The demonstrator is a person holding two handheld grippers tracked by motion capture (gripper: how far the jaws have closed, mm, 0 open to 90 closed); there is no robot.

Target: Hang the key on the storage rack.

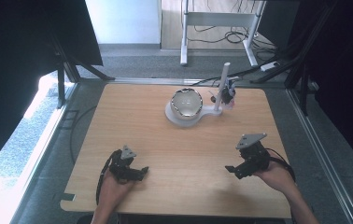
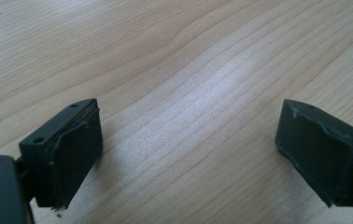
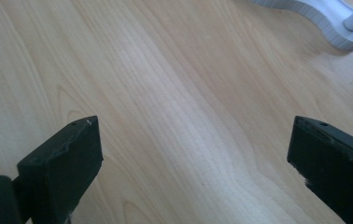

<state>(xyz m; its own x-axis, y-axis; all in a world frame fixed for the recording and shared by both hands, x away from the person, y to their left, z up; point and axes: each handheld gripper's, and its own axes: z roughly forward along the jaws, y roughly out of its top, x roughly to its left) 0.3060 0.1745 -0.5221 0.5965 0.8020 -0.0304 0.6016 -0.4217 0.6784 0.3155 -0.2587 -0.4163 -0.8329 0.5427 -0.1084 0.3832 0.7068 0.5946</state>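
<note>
A white bowl with a dark rim (image 1: pixel 187 103) sits on a white stand base (image 1: pixel 208 112) at the far middle of the wooden table (image 1: pixel 151 135). A white post (image 1: pixel 222 86) rises from that base with a small dark device (image 1: pixel 228 94) on it. My left gripper (image 1: pixel 143 171) rests near the front left edge, jaws wide apart over bare wood (image 2: pixel 188 121), nothing between them. My right gripper (image 1: pixel 231 171) lies near the front right, open as well (image 3: pixel 193 144), holding nothing. A corner of the stand base (image 3: pixel 324 18) shows in the right gripper view.
Black curtains hang on both sides of the table. Beyond the far edge stand a white desk frame (image 1: pixel 221 23) and cables on the floor (image 1: pixel 240 37). Bare wood lies between the grippers and the bowl.
</note>
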